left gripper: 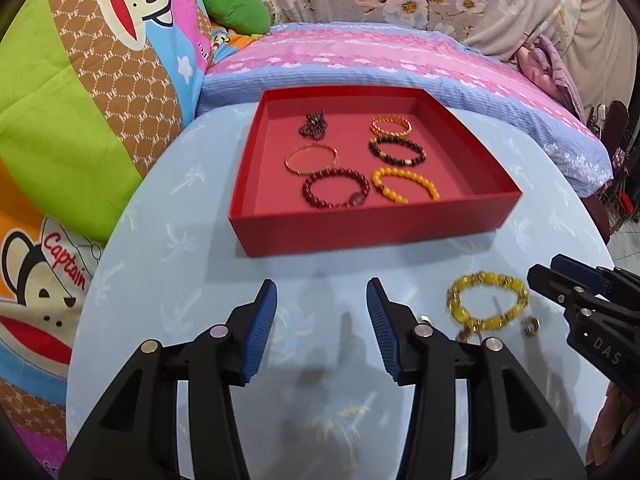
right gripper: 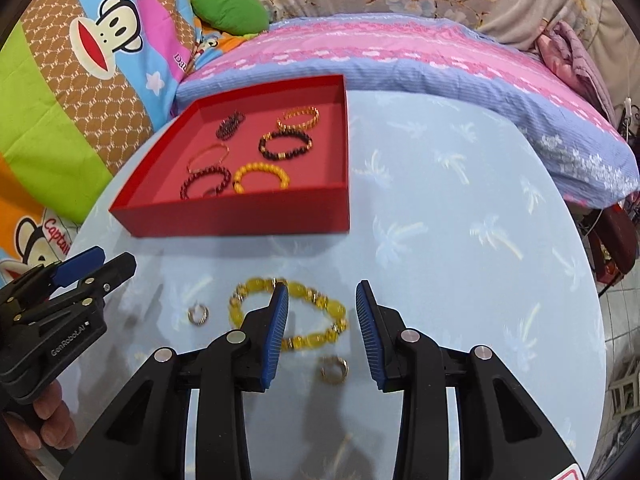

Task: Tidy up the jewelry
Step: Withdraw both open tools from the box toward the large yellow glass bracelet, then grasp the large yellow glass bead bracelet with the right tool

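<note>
Plainly, both claws apart, empty: left claw (right gripper: pixel 94 266) marked "GenRobot.AI"; right claw (right gripper: pixel 322 300) above yellow bracelet (right gripper: pixel 316 312).

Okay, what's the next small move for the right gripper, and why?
Probably lower the right gripper, which is open, onto the yellow bracelet and close on it. That bracelet lies on the table below the fingers, outside the red box where six pieces already sit. The left gripper is open over bare cloth.
</note>
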Available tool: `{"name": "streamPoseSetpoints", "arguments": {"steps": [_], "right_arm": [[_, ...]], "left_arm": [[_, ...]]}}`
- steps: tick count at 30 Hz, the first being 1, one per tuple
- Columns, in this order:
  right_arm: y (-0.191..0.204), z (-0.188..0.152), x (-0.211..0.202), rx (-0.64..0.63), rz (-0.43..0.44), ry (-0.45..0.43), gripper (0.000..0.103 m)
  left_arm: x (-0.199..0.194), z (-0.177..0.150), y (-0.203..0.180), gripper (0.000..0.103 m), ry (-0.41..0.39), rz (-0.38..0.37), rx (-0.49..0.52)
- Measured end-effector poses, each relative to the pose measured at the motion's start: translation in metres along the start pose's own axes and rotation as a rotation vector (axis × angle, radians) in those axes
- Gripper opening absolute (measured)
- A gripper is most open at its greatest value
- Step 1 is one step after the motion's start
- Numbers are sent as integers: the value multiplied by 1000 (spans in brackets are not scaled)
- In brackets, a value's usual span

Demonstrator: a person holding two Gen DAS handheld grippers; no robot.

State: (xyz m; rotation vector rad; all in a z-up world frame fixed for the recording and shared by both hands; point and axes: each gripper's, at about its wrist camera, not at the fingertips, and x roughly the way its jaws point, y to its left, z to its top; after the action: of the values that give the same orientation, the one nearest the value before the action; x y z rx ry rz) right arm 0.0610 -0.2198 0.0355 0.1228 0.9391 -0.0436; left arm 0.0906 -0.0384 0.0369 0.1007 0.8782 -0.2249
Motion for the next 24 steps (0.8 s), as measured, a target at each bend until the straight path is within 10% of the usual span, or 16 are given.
{"name": "streamPoseSetpoints", "arguments": {"steps": [15, 24], "right_arm": [[6, -10, 33, -25, -17, 42, 35], [1, -17, 31, -26, -37, 44, 11]], "left_arm": [[7, -26, -3, 45, 74, -9, -11], [10, -30, -15, 45, 101, -60, -10]]}}
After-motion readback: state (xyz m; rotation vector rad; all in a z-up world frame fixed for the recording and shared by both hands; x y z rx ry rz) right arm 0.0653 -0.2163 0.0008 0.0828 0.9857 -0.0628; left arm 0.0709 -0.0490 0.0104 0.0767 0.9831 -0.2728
